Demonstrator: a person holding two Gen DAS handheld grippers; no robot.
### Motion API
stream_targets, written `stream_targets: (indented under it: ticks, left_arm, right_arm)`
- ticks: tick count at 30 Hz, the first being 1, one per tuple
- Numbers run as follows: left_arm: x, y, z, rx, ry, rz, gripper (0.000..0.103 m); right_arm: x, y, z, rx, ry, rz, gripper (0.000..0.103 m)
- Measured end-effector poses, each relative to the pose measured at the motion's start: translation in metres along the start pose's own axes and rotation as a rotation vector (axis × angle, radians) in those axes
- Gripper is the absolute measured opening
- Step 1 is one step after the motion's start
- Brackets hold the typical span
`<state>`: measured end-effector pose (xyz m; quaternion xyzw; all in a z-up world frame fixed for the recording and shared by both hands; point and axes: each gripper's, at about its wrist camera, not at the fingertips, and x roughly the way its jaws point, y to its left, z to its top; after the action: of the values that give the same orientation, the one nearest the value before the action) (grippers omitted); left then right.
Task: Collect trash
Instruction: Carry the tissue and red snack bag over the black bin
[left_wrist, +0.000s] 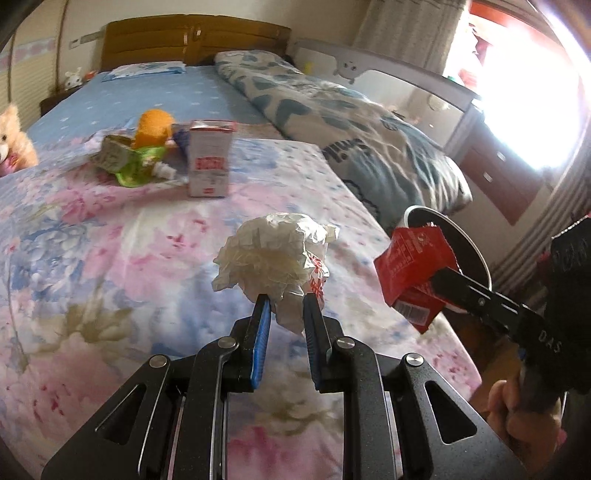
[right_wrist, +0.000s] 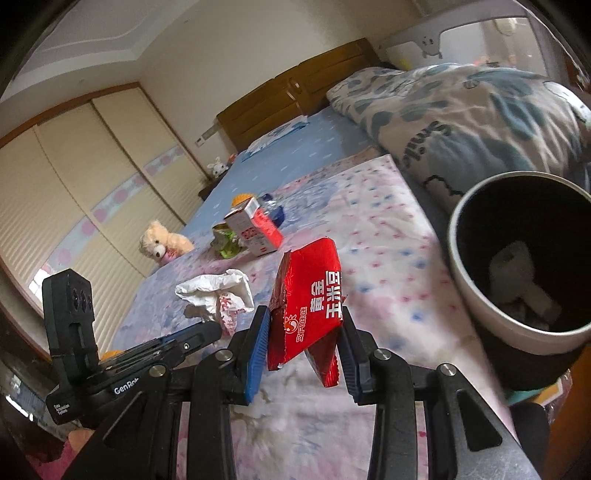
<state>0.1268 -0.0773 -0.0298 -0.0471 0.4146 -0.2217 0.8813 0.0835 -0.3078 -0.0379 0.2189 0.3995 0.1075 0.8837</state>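
My left gripper (left_wrist: 286, 301) is shut on a crumpled white paper wrapper (left_wrist: 273, 254) and holds it above the floral bedspread (left_wrist: 110, 258). My right gripper (right_wrist: 304, 314) is shut on a red snack packet (right_wrist: 310, 299), held above the bed's right edge. The packet also shows in the left wrist view (left_wrist: 413, 266), the wrapper in the right wrist view (right_wrist: 218, 291). A trash bin (right_wrist: 476, 295) with a light rim and dark inside stands beside the bed, right of the packet. It has white trash in it. A red-and-white carton (left_wrist: 210, 158), a green wrapper (left_wrist: 136, 166) and an orange thing (left_wrist: 153, 127) lie farther up the bed.
A blue-patterned quilt (left_wrist: 332, 122) lies rolled along the bed's right side. A teddy bear (right_wrist: 162, 243) sits at the left edge. A wooden headboard (left_wrist: 192, 40) stands at the back, a wardrobe (right_wrist: 74, 192) at far left, drawers (left_wrist: 506, 173) and a bright window at right.
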Motion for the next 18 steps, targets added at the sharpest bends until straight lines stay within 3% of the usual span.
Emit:
stream_targets:
  ticks: [18]
  left_arm:
    - [0.019, -0.078, 0.008, 0.149, 0.043, -0.099, 0.017]
  right_arm:
    - [-0.061, -0.065, 0.001, 0.093, -0.097, -0.12, 0.036]
